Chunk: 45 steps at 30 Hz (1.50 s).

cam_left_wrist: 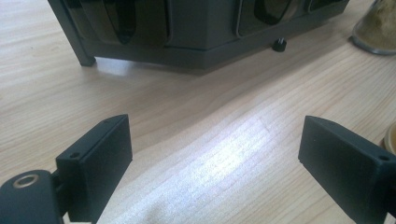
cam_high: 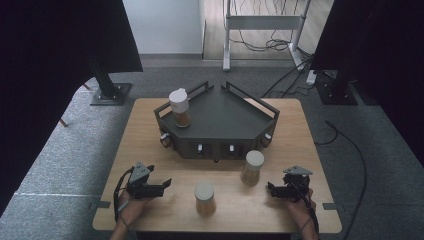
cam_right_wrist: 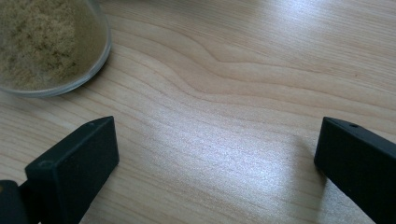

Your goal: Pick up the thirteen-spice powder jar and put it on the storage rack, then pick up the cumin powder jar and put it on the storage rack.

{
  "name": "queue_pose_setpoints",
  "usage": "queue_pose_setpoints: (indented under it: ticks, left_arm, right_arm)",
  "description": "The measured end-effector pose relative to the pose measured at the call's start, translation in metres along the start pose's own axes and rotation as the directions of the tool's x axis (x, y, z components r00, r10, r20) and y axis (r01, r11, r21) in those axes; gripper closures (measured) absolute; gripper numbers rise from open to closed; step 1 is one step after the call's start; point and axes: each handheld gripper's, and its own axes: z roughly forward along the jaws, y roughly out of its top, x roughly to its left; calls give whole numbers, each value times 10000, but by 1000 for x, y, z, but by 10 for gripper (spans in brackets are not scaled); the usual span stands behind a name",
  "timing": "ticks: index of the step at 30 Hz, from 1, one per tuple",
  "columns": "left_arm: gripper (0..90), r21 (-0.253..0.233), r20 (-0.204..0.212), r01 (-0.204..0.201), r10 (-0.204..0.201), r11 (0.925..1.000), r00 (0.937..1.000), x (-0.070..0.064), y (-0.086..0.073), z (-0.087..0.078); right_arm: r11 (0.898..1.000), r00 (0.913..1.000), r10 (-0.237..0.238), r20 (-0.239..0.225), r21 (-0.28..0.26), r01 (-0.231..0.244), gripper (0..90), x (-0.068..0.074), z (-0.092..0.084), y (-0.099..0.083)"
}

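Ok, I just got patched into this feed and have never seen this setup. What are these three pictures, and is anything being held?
No robot here: a person holds hand tongs, the left tongs and the right tongs. The high view looks down on the wooden table. The other two views ride on the tongs and look along their black jaws. On the table stands a dark corner rack with one spice jar on top. Two more jars stand in front: the near jar and the far jar. Both tongs are open and hold nothing.

Both gripper views crop the jar [cam_right_wrist: 49, 44] and dark rack [cam_left_wrist: 187, 32] at frame edges.
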Motion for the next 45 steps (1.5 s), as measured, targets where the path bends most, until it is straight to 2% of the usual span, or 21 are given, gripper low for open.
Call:
queue_pose_setpoints:
  ticks: [10, 22, 25, 28, 38, 45]
  left_arm:
    - [95, 180, 33, 137, -138, 9997, 9999, -2, -7, 7]
    - [95, 203, -161, 121, -118, 9997, 9998, -5, -11, 9]
    - [95, 137, -197, 149, -146, 9998, 9997, -5, -12, 9]
    - [96, 139, -201, 181, -178, 9997, 9996, -4, -13, 9]
    - [96, 168, -222, 203, -199, 9997, 9996, -4, -15, 11]
    - [96, 252, -202, 113, -108, 9996, 9997, -7, -15, 13]
  right_arm:
    - [10000, 10000, 1, -1, 0, -1, 0, 0, 0, 0]
    - [10000, 10000, 0, 5, -4, 0, 0, 0, 0, 0]
    - [10000, 10000, 60, 46, -59, -60, 19, 1, -1, -1]
    - [10000, 9999, 56, -109, -71, -56, 53, 0, -2, 0]
    - [9961, 10000, -51, -76, -881, 44, 55, 9, -22, -4]
    - [9906, 9993, -175, -319, -1363, 130, 56, 16, -40, -3]
